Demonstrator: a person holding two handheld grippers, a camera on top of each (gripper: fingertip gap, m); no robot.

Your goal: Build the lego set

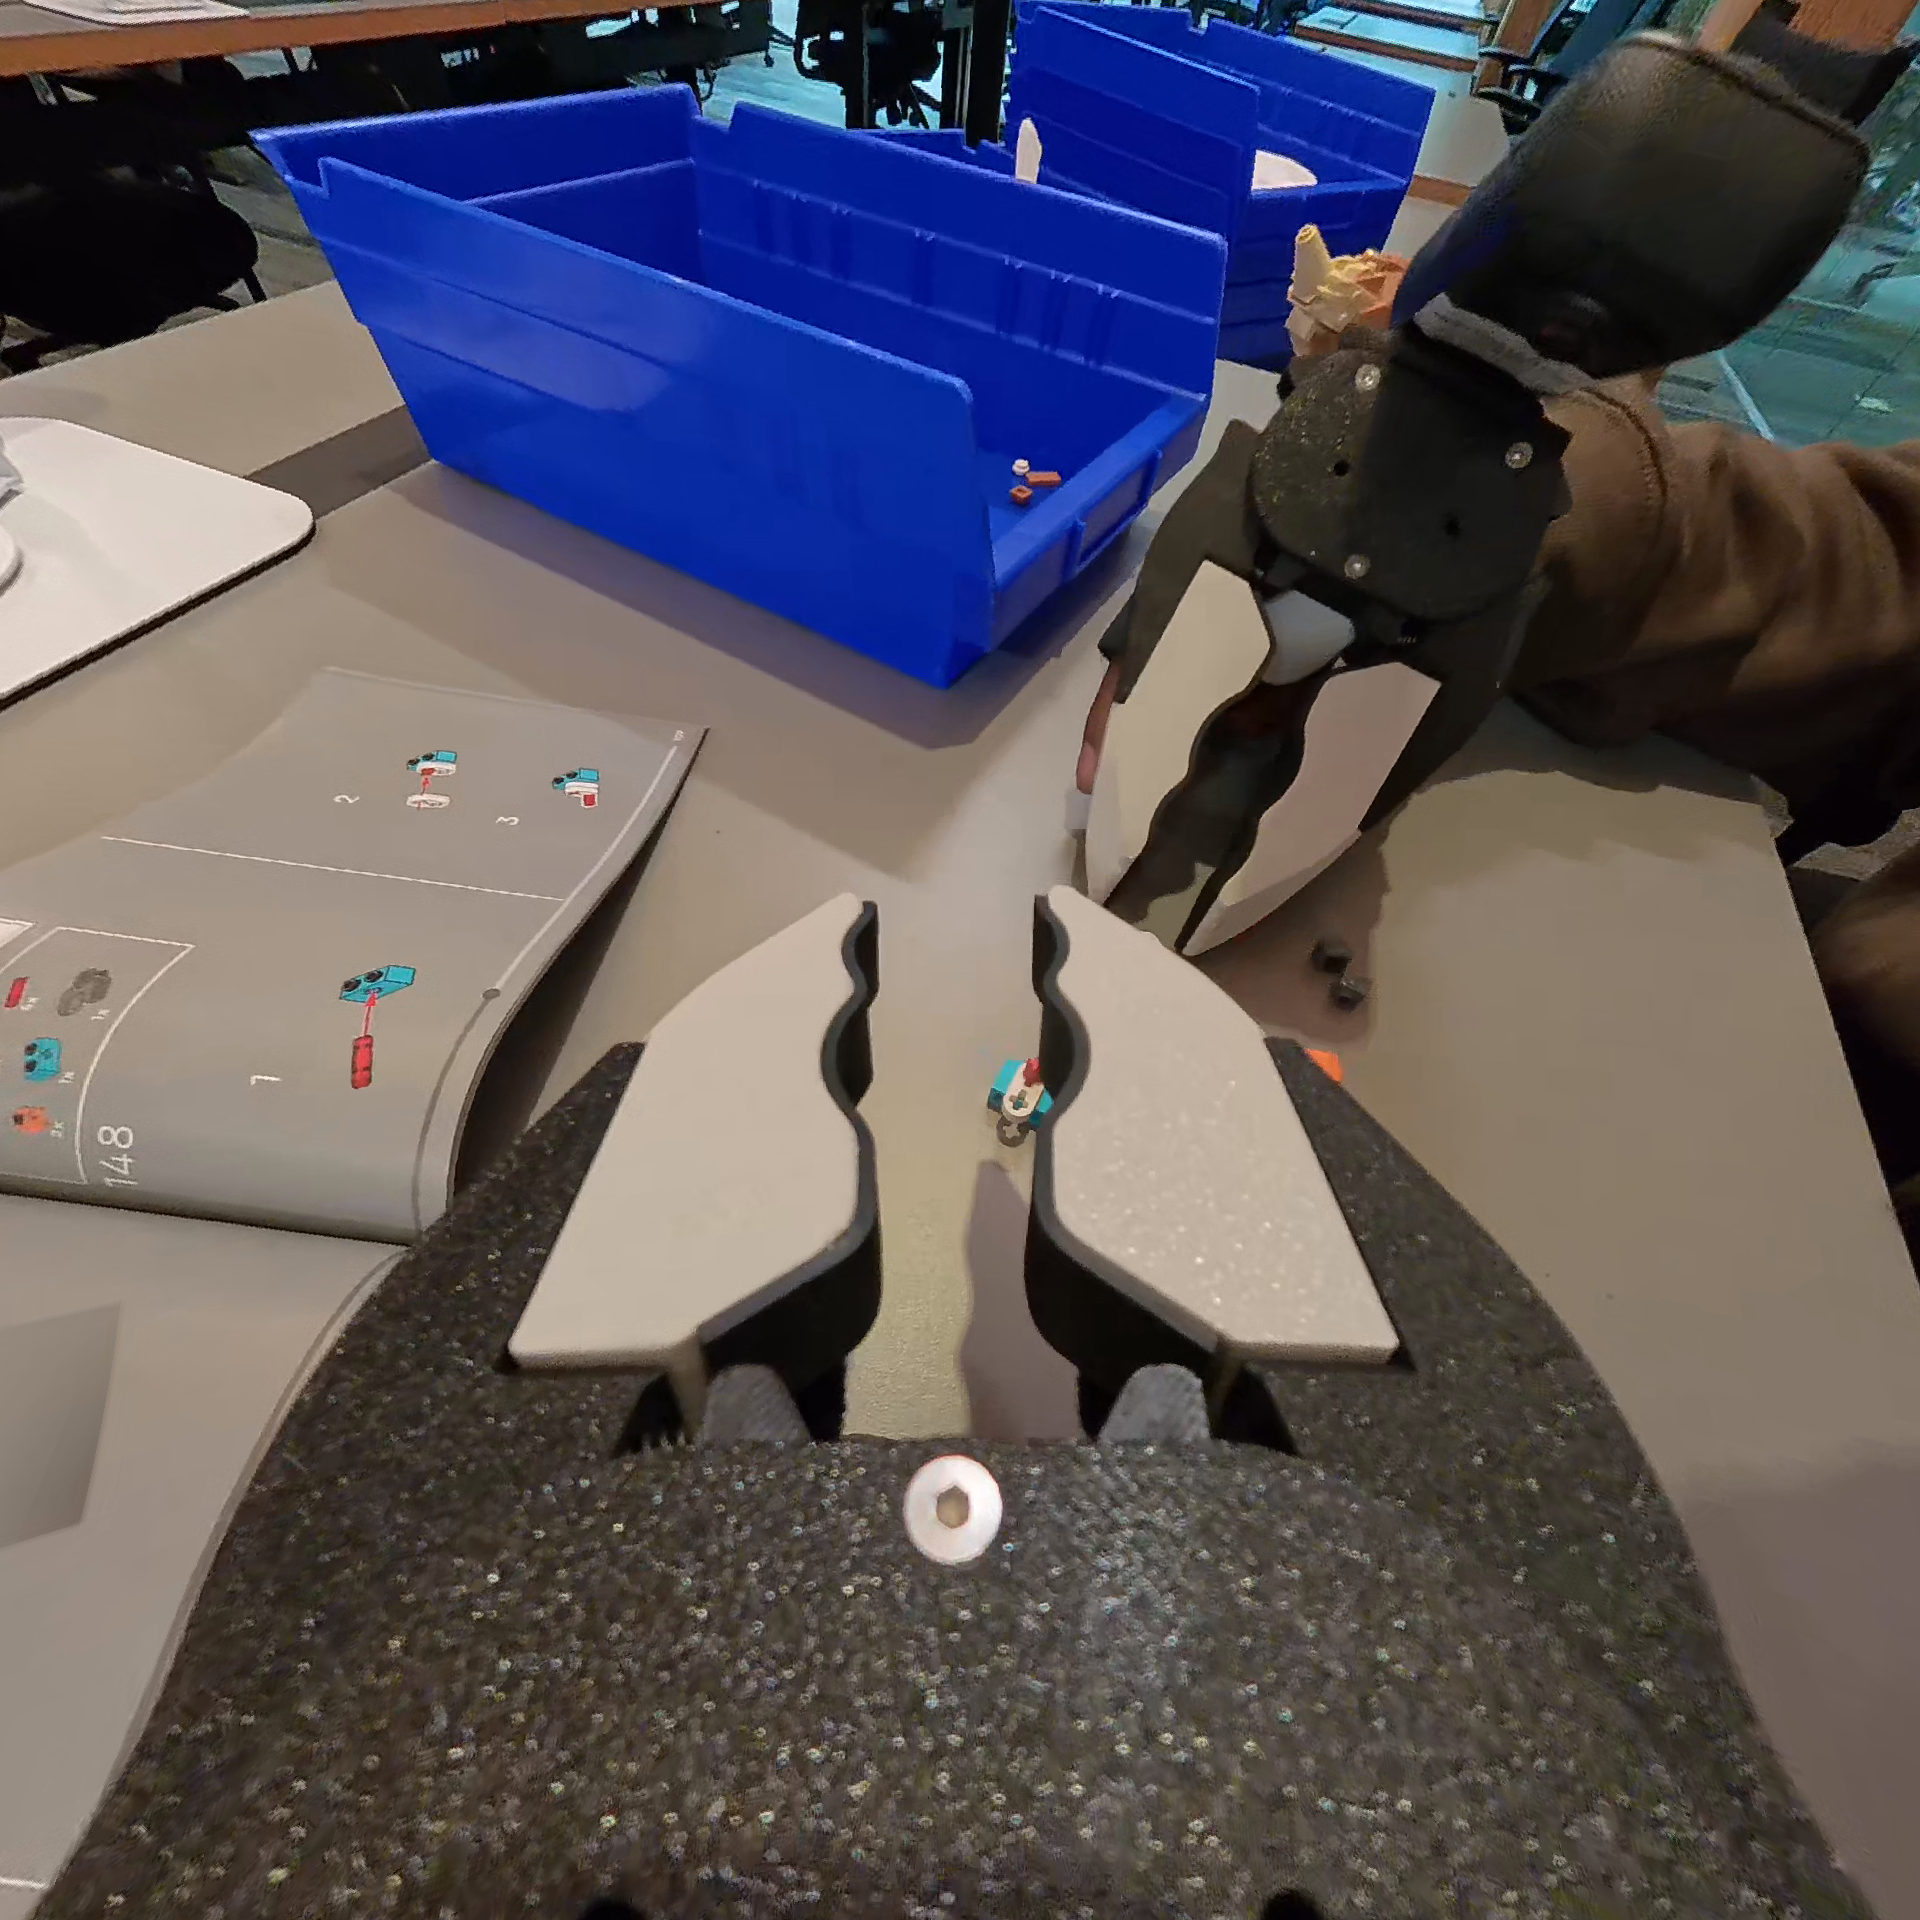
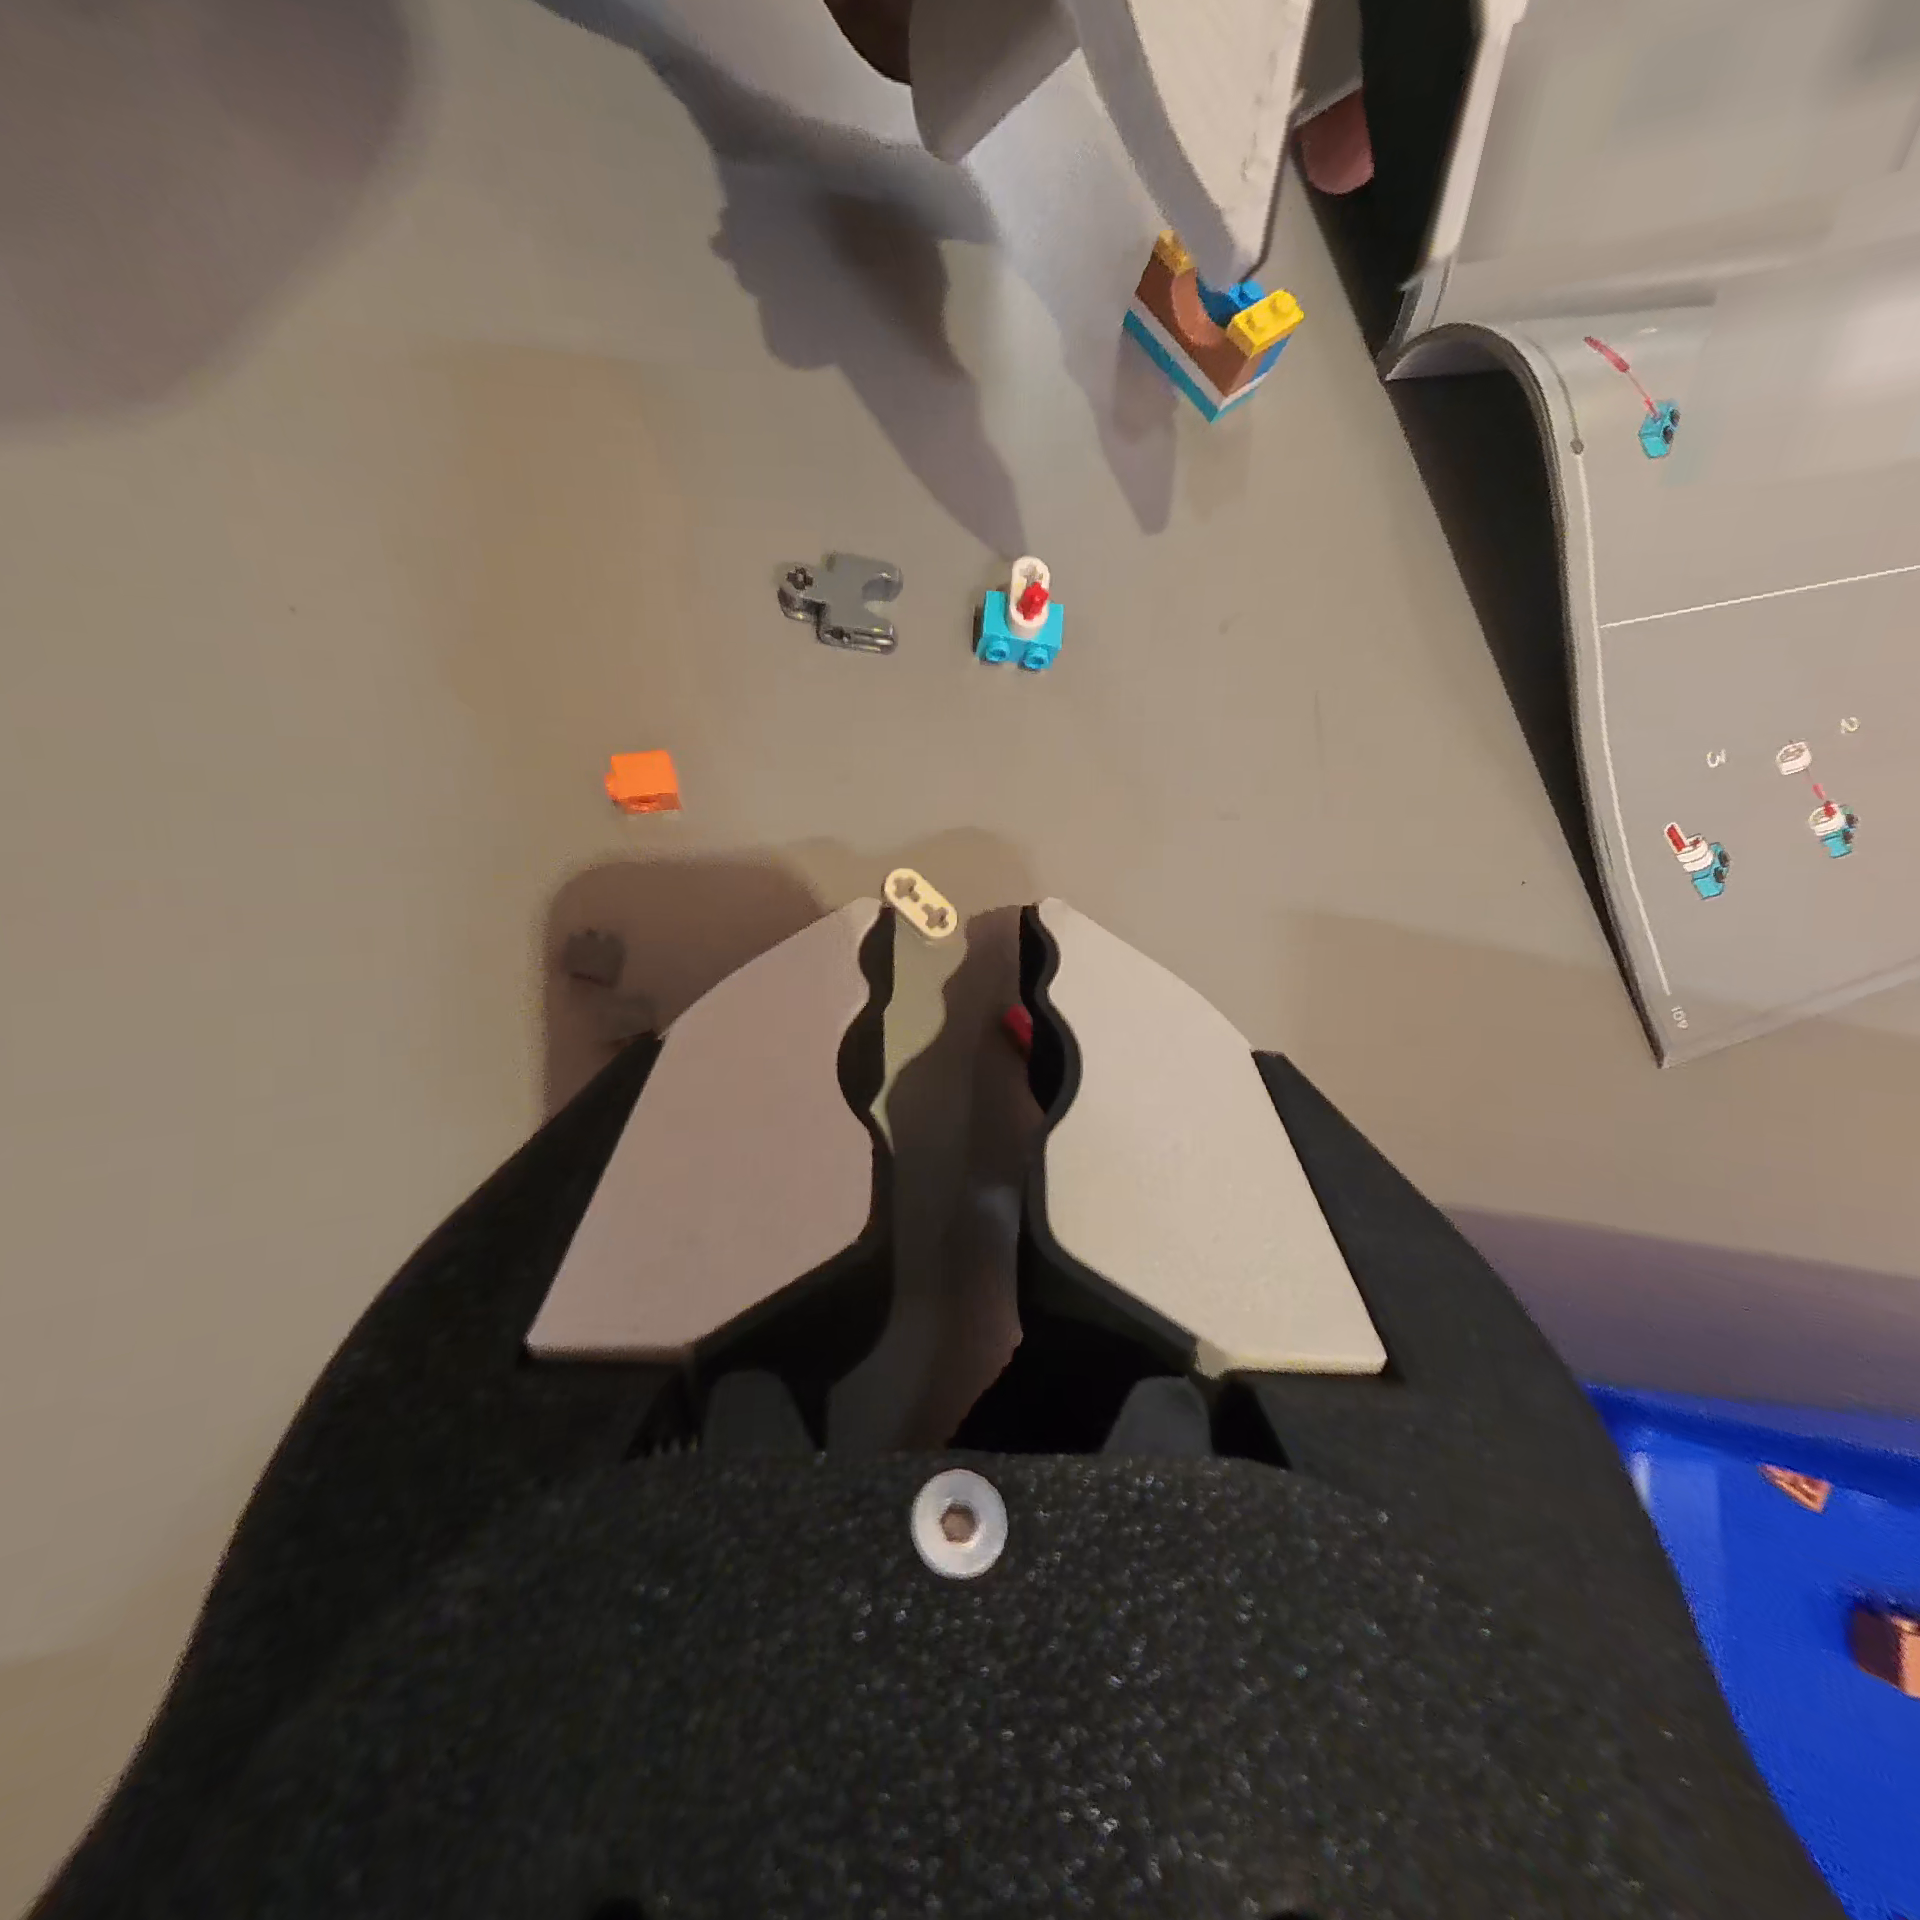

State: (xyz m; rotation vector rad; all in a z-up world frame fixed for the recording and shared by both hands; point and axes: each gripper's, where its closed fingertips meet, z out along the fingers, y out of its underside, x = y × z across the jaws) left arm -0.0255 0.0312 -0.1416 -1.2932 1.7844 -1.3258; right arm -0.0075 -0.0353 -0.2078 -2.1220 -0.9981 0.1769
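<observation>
My left gripper (image 1: 956,914) is open and empty above the grey table. A small teal brick with a white ring and a red pin (image 1: 1018,1101) stands below it, close to the right finger. The same teal brick (image 2: 1020,618) shows ahead in the right wrist view. My right gripper (image 2: 961,909) hangs low over the table with its jaws apart. A tan two-hole piece (image 2: 920,899) sits at its left fingertip and a red bit (image 2: 1018,1029) by its right finger. Whether either is gripped is unclear. A grey connector (image 2: 840,603) and an orange brick (image 2: 642,779) lie nearby.
A brown, blue, white and yellow block assembly (image 2: 1210,322) stands under the left gripper's fingers. The open instruction booklet (image 1: 312,935) lies to the left. A blue bin (image 1: 727,416) holds a few small pieces; a second bin (image 1: 1247,156) stands behind. Dark small pieces (image 1: 1340,971) lie near the right gripper (image 1: 1153,914). One gripper's finger ends stand about 10 cm off the other's. The orange brick (image 2: 642,779) is closer to my right gripper, around 5 cm from its tips; the left tips are 11 cm off. My right tips are roughly 6 cm from the grey connector (image 2: 840,603).
</observation>
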